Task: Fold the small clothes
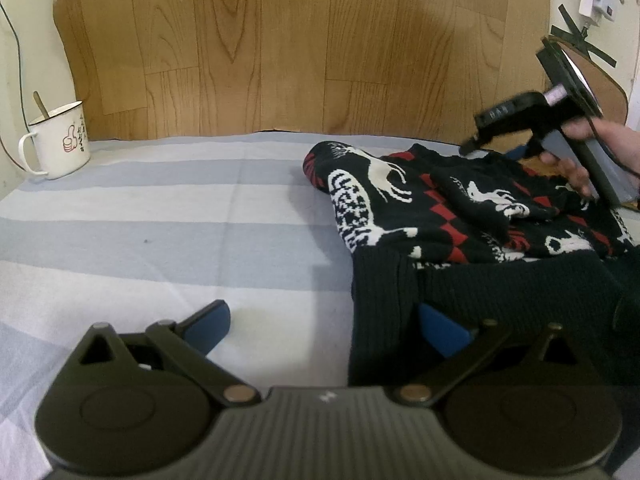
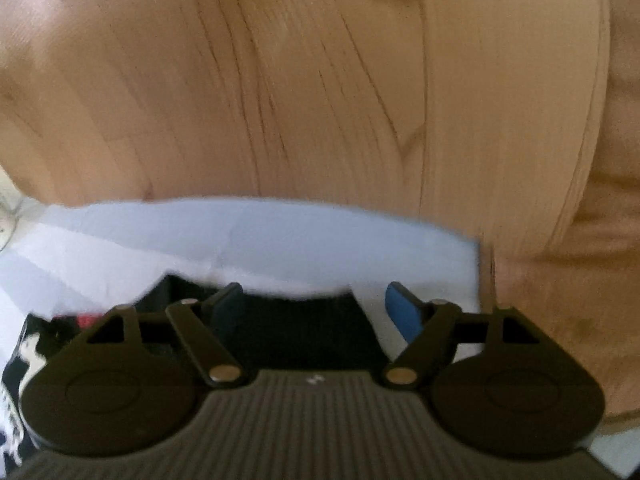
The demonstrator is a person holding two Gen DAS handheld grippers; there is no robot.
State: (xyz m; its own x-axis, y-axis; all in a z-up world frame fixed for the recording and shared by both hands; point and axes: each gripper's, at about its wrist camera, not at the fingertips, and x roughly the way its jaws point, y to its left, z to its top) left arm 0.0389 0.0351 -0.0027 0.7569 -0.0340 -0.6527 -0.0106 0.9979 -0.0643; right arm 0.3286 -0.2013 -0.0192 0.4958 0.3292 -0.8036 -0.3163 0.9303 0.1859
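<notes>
A small black knit sweater [image 1: 460,220] with white reindeer and red patterns lies bunched on the striped cloth [image 1: 160,220] at the right. Its black ribbed hem [image 1: 500,292] faces me. My left gripper [image 1: 324,324] is open at the near edge; its right blue pad [image 1: 440,332] touches the hem, its left pad [image 1: 210,326] is over bare cloth. My right gripper, seen in the left wrist view [image 1: 472,146], hovers over the sweater's far side. In the right wrist view it [image 2: 316,308] is open above a black ribbed part of the sweater [image 2: 296,320].
A white enamel mug [image 1: 58,140] with a spoon stands at the far left on the cloth. A wood-grain panel [image 1: 280,48] backs the surface. A white power strip [image 1: 596,0] and cables hang at the upper right.
</notes>
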